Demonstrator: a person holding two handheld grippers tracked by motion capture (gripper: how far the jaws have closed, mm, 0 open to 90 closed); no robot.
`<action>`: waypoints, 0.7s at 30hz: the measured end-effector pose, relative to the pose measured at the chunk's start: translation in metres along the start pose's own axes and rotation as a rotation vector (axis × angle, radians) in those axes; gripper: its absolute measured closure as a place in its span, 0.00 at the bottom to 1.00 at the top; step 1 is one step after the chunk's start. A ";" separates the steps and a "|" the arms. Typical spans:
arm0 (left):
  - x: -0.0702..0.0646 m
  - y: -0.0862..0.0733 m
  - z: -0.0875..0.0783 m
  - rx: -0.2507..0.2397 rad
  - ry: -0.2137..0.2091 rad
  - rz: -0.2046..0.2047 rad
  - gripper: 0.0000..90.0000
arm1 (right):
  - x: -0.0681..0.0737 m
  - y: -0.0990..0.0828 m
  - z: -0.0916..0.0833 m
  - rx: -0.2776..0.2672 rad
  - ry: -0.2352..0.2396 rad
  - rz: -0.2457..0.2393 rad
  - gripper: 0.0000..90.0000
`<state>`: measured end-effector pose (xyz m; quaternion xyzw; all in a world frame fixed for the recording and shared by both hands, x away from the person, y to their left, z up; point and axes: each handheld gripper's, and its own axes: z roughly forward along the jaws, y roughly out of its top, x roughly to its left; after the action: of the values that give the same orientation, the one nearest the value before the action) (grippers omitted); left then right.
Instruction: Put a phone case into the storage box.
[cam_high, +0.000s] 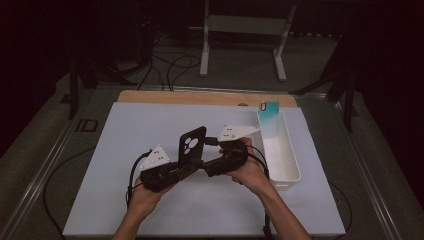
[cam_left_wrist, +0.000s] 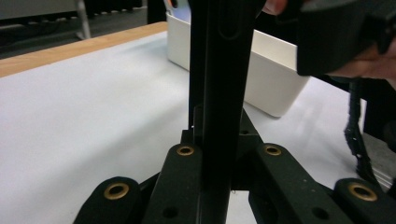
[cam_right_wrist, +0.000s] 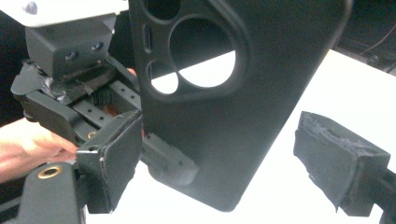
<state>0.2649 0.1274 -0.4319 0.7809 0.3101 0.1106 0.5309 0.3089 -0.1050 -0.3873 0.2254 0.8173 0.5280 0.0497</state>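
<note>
Forearms come in from the bottom edge of the high view, each hand wrapped around a gripper over the white mat. Between them stands a black phone case, upright, its camera cutouts near the top.

Left gripper has its jaws closed on the case's lower end; in the left gripper view the case rises edge-on straight up from between the jaws and runs out of the top of the frame, so its upper part is cut off there.

Right gripper comes at the case from the other side. In the right gripper view its jaws stand wide apart with the case between them: the near pad sits just beside one edge, and I cannot tell if it touches; the far pad is clear of it. Beyond the case, the left gripper holds its lower edge, a hand partly hidden behind it.

Off the right gripper's far side lies a white bin, with something teal at its far end, too small to make out.
</note>
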 end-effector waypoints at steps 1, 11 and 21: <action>0.000 0.000 0.000 0.000 0.000 0.000 0.95 | 0.000 0.000 0.000 0.003 -0.004 0.000 0.17; 0.001 -0.001 0.000 0.009 0.061 0.004 0.95 | 0.002 0.000 0.000 0.002 -0.047 0.044 0.14; 0.002 -0.003 0.002 0.014 0.081 -0.004 0.95 | 0.004 0.010 -0.001 -0.087 -0.081 0.124 0.13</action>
<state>0.2662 0.1279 -0.4357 0.7790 0.3337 0.1390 0.5124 0.3080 -0.1003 -0.3773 0.2944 0.7755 0.5554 0.0596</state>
